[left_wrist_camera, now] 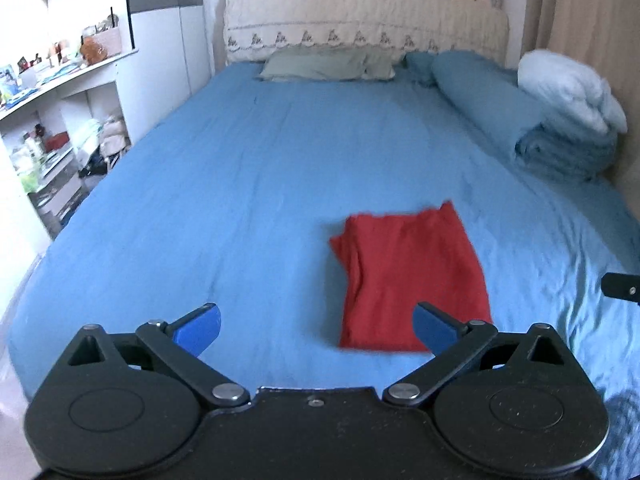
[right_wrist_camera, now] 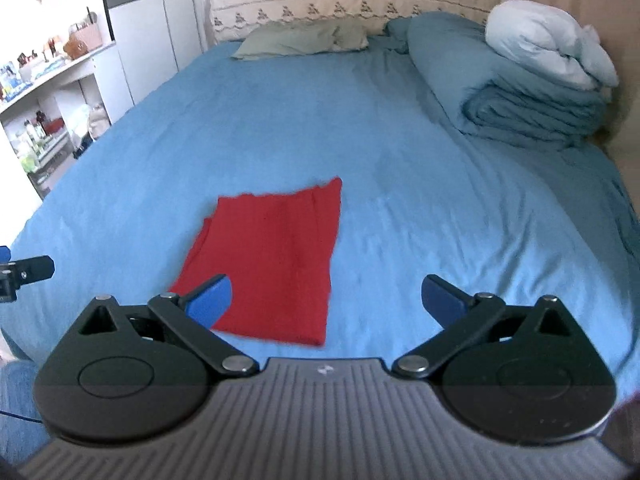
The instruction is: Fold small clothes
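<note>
A red garment [left_wrist_camera: 412, 276] lies folded into a flat rectangle on the blue bed sheet [left_wrist_camera: 240, 184]. It also shows in the right wrist view [right_wrist_camera: 272, 264]. My left gripper [left_wrist_camera: 318, 330] is open and empty, held above the sheet just near of the garment, which lies mostly to its right. My right gripper [right_wrist_camera: 326, 302] is open and empty, held above the near right corner of the garment. The edge of the left gripper shows at the far left of the right wrist view [right_wrist_camera: 24, 272].
A green pillow [left_wrist_camera: 328, 64] and a blue bolster [left_wrist_camera: 480, 92] lie at the headboard. Folded blue blankets with a pale duvet [right_wrist_camera: 548, 84] are stacked at the right. Cluttered white shelves [left_wrist_camera: 52, 120] stand to the left of the bed.
</note>
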`<state>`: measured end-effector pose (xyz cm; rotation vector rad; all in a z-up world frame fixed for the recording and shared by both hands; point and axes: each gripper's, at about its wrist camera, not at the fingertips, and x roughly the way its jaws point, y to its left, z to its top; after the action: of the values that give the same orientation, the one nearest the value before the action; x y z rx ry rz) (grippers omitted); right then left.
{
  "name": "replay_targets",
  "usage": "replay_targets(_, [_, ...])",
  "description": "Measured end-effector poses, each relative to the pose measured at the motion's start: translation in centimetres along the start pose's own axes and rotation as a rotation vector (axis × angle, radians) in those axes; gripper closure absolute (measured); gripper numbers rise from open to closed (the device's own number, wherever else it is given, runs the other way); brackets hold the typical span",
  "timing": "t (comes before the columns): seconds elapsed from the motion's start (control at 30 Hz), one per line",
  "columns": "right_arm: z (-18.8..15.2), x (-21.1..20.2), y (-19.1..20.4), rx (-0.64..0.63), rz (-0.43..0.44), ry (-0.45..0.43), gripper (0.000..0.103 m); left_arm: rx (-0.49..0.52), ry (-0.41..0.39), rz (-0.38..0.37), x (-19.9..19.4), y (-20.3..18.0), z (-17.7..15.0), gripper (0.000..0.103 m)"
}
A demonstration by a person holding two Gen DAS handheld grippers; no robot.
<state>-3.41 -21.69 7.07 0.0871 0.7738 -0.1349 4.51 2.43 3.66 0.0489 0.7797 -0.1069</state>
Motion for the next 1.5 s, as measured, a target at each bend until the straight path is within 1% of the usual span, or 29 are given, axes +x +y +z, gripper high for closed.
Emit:
replay_targets(0.1, [-2.2,-0.8,0.2,0.026,-0.013,0.031,0.000,-0.003,0.032,-0.006,-0.2,-0.3,-1.8,0.000])
replay_targets(0.2, [-4.4,-0.7,0.6,0.034,-0.029,0.069,0.000,0.018,0.062,-0.013,0.2,-0.8,-3.0,0.000])
replay_targets(0.43, [-7.2,0.0,1.2,0.045,-0.065,0.122,0.000,0.049,0.067,-0.001,0.5,-1.2,-3.9,0.000])
replay_targets(0.6, [-7.5,0.3,1.2,0.049,-0.058,0.130,0.000,0.057,0.061,-0.010,0.5,-1.8,-4.0,0.000])
replay_targets(0.77, [-7.4,0.3,1.5,0.043,-0.073,0.124,0.000,0.076,0.057,-0.005,0.5,-2.0,-4.2,0.000])
replay_targets(1.5, [-7.3,-0.1,1.5,0.049,-0.076,0.115,0.000,0.081,0.025,-0.021,-0.4,-1.8,-3.7,0.000])
